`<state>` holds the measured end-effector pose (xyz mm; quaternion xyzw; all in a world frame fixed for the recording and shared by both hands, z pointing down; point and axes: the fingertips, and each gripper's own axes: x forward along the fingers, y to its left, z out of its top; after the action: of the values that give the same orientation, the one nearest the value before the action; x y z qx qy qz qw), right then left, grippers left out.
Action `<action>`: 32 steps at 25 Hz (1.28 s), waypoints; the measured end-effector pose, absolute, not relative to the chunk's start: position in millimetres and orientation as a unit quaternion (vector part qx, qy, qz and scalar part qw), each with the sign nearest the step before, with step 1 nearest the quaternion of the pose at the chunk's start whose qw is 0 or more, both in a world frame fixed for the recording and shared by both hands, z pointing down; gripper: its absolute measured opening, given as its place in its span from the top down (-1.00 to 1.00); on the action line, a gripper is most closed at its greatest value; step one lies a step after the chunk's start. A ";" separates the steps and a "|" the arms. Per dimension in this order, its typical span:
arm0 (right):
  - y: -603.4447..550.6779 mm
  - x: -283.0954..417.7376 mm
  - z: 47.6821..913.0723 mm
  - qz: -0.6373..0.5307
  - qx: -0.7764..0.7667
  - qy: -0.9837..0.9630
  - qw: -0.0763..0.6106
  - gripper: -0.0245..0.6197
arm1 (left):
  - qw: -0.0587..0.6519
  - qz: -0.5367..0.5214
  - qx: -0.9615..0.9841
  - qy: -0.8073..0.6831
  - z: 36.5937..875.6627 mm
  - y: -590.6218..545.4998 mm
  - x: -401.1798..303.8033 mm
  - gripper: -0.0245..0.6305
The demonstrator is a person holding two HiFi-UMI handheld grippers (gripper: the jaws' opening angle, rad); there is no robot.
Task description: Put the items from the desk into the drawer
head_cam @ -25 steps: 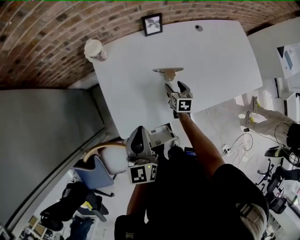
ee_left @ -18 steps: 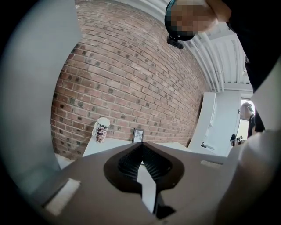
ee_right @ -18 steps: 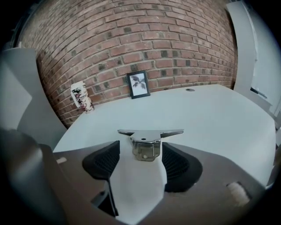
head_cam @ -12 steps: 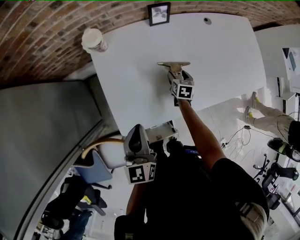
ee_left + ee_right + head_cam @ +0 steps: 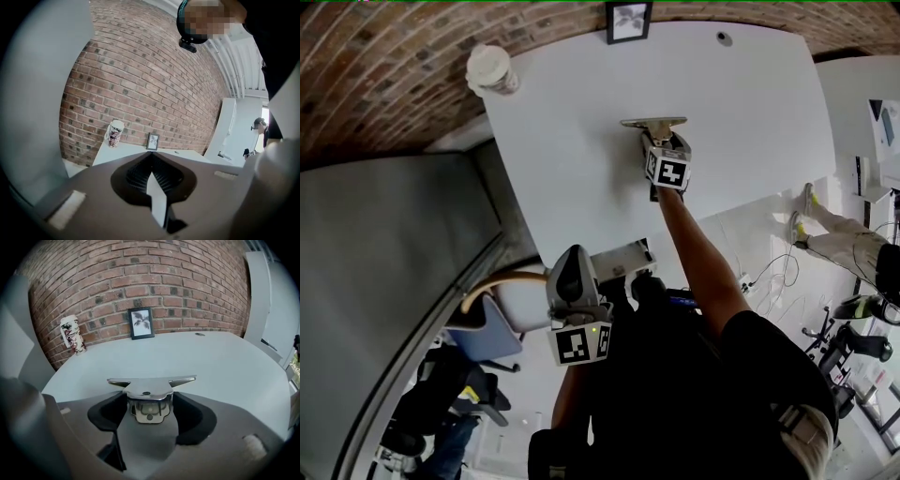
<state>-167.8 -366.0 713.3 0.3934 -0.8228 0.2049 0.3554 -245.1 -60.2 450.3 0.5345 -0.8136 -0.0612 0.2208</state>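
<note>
A silver metal clip (image 5: 653,123) with a long flat bar lies on the white desk (image 5: 750,112). My right gripper (image 5: 656,142) reaches over the desk's near edge and straddles the clip. In the right gripper view the clip (image 5: 150,389) sits between the two dark pads (image 5: 108,412) of my right gripper (image 5: 151,405). Its jaws have just been opening; they stand wide and do not press it. My left gripper (image 5: 566,258) hangs low beside the white drawer (image 5: 619,262) under the desk, shut and empty, its tips (image 5: 151,157) together.
A paper cup (image 5: 490,70) stands at the desk's far left corner and a small framed picture (image 5: 629,21) leans on the brick wall (image 5: 384,84). A cable hole (image 5: 725,38) is near the back edge. A blue chair (image 5: 492,333) sits below left.
My right gripper has slid forward along the desk until its jaws surround the clip. The left gripper has sunk slightly beside the drawer.
</note>
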 end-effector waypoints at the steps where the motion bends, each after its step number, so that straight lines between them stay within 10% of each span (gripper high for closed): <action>1: -366.1 -168.2 713.3 0.204 0.392 -0.824 0.354 -0.04 | 0.221 -0.062 0.533 -0.814 450.8 -59.0 -245.5 0.88; 32: -275.6 -97.7 667.9 0.191 0.291 -0.877 0.332 0.07 | 0.178 -0.068 0.542 -0.818 416.9 -22.6 -155.9 0.88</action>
<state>-97.7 -275.6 667.9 0.2911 -0.8769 0.1909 0.3315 -155.9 -22.6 416.9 0.5423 -0.8184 -0.0675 0.1777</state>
